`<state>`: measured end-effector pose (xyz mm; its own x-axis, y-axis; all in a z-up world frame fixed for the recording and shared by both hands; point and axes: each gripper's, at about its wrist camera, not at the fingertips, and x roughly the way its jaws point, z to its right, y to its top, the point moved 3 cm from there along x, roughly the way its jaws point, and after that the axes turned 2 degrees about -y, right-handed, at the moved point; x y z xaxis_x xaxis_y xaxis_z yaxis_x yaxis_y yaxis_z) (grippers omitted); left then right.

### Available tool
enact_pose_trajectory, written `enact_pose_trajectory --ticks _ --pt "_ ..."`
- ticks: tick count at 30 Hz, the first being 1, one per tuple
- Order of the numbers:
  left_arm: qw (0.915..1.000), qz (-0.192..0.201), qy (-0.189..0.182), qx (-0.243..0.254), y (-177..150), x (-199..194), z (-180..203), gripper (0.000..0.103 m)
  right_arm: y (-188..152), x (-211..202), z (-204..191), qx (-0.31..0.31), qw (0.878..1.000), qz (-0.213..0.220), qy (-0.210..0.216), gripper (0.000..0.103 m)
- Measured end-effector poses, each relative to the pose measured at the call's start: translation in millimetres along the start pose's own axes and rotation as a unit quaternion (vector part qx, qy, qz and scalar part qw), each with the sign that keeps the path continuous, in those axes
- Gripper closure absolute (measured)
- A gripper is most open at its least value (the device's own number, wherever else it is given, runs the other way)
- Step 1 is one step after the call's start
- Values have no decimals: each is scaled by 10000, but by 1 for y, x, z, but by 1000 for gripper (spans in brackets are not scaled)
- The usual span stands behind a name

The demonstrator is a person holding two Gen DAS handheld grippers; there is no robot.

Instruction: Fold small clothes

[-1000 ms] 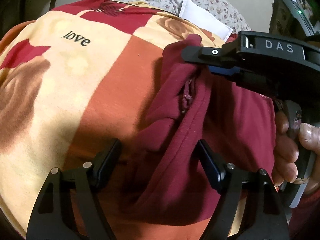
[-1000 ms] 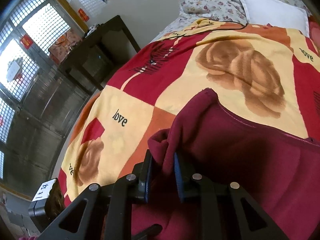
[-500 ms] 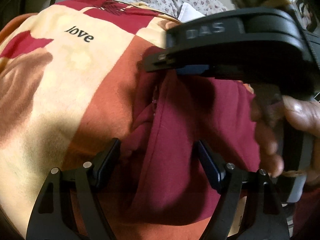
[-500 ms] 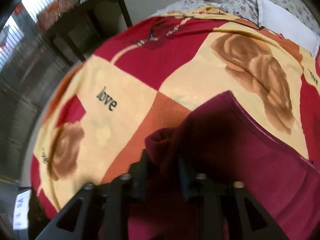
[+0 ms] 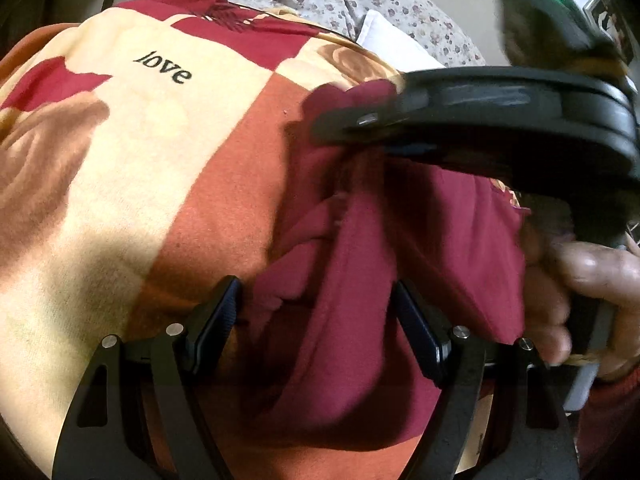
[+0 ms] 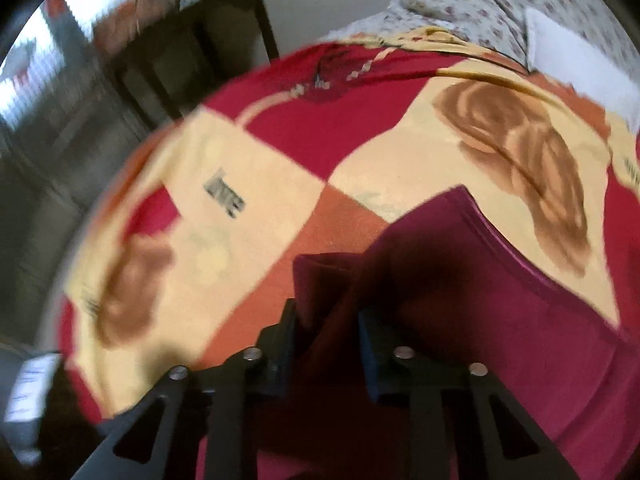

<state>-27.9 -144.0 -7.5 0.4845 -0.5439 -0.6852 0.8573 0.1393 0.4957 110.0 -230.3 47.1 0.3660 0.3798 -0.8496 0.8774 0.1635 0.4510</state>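
**Maroon cloth between both pairs of jaws**

Maroon garment (image 5: 360,272) lies bunched on a patchwork blanket (image 5: 132,168) of cream, red and orange squares. The left gripper (image 5: 316,320) stands with its jaws wide; a rumpled ridge of the cloth runs up between them, and neither pad presses on it. Beyond those jaws, further along the same ridge, the right gripper (image 6: 326,340) is closing its jaws on a raised fold of the garment, which stands up between the pads; the view is too blurred to tell whether they pinch it yet. To the right of the left jaws a hand (image 5: 576,296) grasps that tool's handle. Ahead of both lie a flowered pillow (image 6: 480,4) and a white pillow (image 6: 572,60).
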Motion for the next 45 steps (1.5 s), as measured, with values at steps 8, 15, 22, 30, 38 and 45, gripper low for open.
enact_pose_trajectory --ticks 8,15,22,30,38,45 --pt "9996 -105 -252 -38 4 -12 23 74 -13 -77 48 834 9899 792 824 99" --pt "9999 -72 -105 65 6 -15 29 74 -19 -80 45 748 9948 542 419 94" --pt "9997 58 -163 161 3 -10 37 74 -1 -23 5 311 9988 -377 61 43" --pt "9996 -59 -254 -139 3 -1 15 74 6 52 -24 -598 9820 -1441 -1061 30" --pt "9984 -163 -394 -369 3 7 13 70 -12 31 -14 -904 9876 -720 -1062 67" --pt "9946 77 -786 671 4 -22 87 73 -32 -83 52 421 9966 408 582 85"
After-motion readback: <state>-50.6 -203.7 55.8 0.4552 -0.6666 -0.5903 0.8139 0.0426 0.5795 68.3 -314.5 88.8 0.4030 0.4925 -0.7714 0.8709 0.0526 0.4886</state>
